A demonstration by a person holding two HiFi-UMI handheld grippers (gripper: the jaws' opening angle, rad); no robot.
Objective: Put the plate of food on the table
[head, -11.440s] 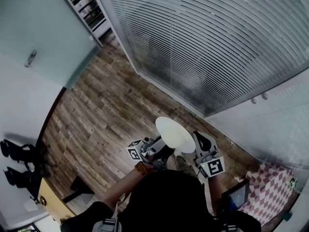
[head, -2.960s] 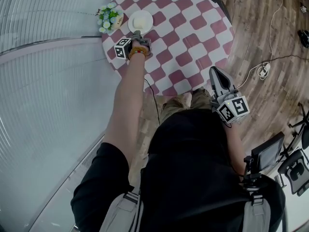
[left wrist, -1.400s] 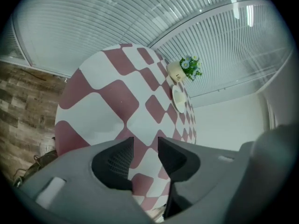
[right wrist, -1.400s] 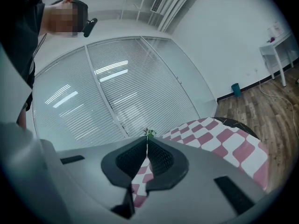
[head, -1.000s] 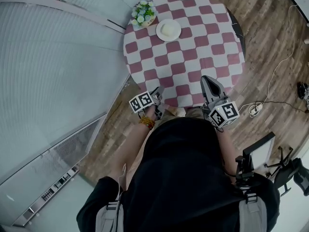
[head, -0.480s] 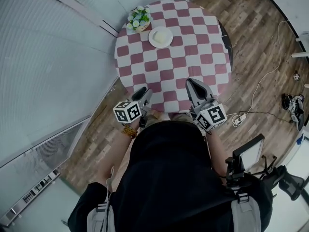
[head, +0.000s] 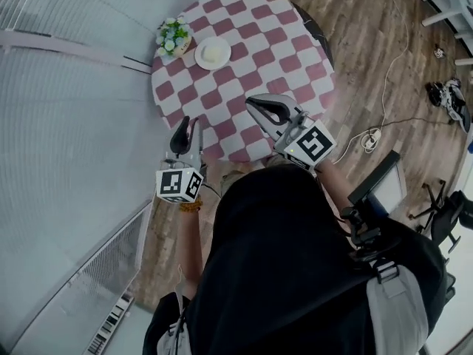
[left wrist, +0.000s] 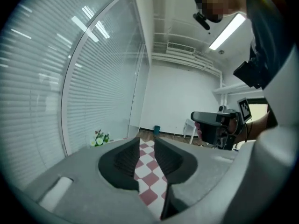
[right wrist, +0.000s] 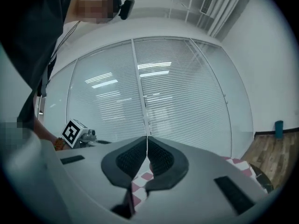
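Holds a gripper in each hand, close before the body and above the near edge of the table (head: 281, 46). Carries nothing in either. Keeps the left gripper (head: 188, 133) at the table's near left rim, marker cube toward the body, jaws pointing away; closes those jaws at this moment, with a narrow gap between the ribbed pads (left wrist: 125, 158) and nothing in it, only a strip of red-and-white checked cloth (head: 255, 65) seen through the gap. Holds the right gripper (head: 260, 106) a little farther out, over the near part of the cloth, jaws pressed together at the tips and empty, aimed toward the left gripper and the blinds (head: 66, 124) behind it. Beyond both, well apart from either gripper, finds the plate (head: 213, 53) flat on the far left part of the table, a pale block of food (head: 212, 51) at its middle. Just beside the plate, at the table's far left edge, places a small pot of flowers (head: 174, 37), not clearly touching it. Past the table shows wooden floor (head: 369, 21), with a pale cable (head: 386, 87) trailing across it at the right.
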